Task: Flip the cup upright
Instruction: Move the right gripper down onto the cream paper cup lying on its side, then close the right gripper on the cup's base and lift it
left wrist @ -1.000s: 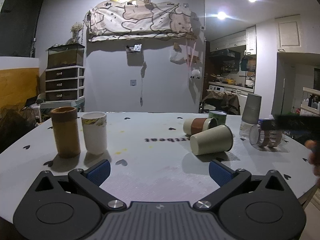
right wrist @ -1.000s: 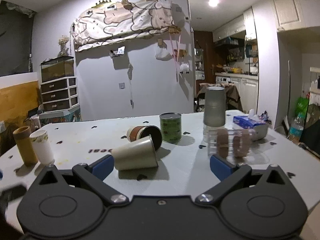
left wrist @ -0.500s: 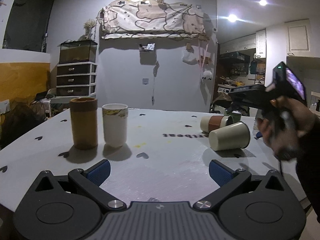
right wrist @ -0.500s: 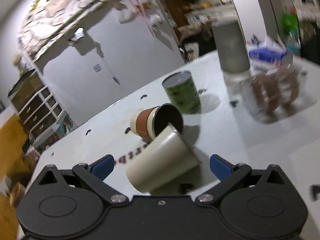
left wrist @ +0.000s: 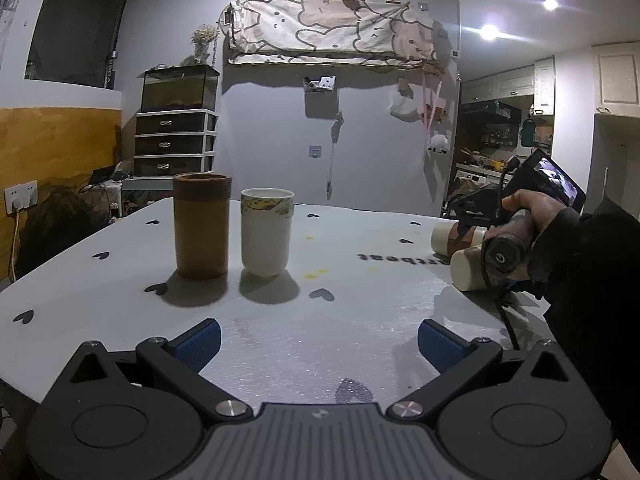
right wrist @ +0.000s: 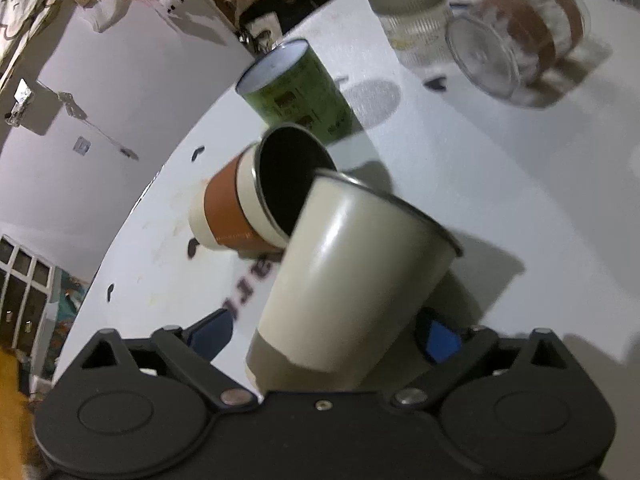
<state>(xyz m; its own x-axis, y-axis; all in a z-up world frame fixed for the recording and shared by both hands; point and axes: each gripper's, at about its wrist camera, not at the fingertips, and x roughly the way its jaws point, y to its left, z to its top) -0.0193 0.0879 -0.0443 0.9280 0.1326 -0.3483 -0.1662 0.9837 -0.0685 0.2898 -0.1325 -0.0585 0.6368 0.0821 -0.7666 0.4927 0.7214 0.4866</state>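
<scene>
The white table [left wrist: 360, 320] fills the lower half of both views. In the right wrist view a cream cup [right wrist: 352, 280] lies on its side at centre frame, its base between the spread blue pads of the right gripper [right wrist: 324, 334]; whether a pad touches it is hard to tell. Its rim meets a brown-banded cup [right wrist: 248, 204], also toppled, with a green can [right wrist: 296, 88] upright above. The left gripper [left wrist: 319, 344] hangs open, bottom centre, below a brown tumbler [left wrist: 202, 226] and white cup [left wrist: 266, 236].
</scene>
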